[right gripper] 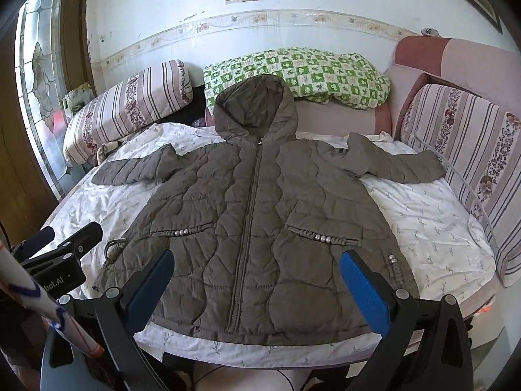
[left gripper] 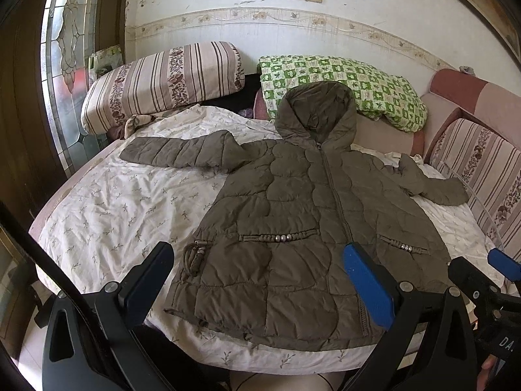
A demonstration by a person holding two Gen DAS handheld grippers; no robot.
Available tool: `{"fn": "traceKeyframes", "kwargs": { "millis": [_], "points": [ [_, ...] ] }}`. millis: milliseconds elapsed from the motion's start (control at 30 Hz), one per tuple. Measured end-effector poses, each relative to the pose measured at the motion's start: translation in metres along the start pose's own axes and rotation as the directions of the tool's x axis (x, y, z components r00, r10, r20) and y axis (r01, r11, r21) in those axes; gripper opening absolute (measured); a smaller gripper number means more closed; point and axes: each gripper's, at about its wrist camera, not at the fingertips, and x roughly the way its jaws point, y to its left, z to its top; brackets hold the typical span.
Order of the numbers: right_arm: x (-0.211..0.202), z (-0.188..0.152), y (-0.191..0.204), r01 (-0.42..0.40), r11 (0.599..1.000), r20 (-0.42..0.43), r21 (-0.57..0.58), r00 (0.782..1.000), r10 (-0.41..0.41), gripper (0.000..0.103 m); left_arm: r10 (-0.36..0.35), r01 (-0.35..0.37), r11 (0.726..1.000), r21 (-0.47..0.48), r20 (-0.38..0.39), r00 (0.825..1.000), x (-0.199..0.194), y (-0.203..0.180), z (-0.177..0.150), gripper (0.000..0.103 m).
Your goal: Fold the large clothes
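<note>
An olive quilted hooded jacket (left gripper: 293,215) (right gripper: 260,215) lies flat and zipped on the white floral sheet (left gripper: 114,202) (right gripper: 433,221), front up, hood toward the wall, both sleeves spread sideways. My left gripper (left gripper: 260,270) hovers open above the jacket's lower hem, nothing between its blue-padded fingers (left gripper: 368,283). My right gripper (right gripper: 257,280) is open too, over the hem near the zipper, holding nothing. The right gripper's blue tip (left gripper: 504,264) shows at the right edge of the left wrist view; the left gripper's black body (right gripper: 65,260) shows at the left of the right wrist view.
A striped floral bolster (left gripper: 162,81) (right gripper: 130,104) and a green checked pillow (left gripper: 345,88) (right gripper: 299,75) lie at the head of the bed. A pink striped sofa back (left gripper: 482,163) (right gripper: 465,150) borders the right side. A stained-glass door (left gripper: 68,65) stands at left.
</note>
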Motion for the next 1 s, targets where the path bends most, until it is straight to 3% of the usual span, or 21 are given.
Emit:
{"fn": "traceKeyframes", "kwargs": {
  "millis": [867, 1000],
  "points": [
    [0.016, -0.008, -0.003, -0.002, 1.0, -0.04, 0.005, 0.999, 0.002, 0.103, -0.001, 0.001, 1.0, 0.0, -0.022, 1.0, 0.009, 0.004, -0.006, 0.103],
    [0.028, -0.005, -0.014, 0.012, 1.0, -0.058, 0.02, 0.998, -0.011, 0.103, -0.007, 0.007, 1.0, 0.017, -0.019, 1.0, 0.02, -0.005, 0.006, 0.103]
  ]
}}
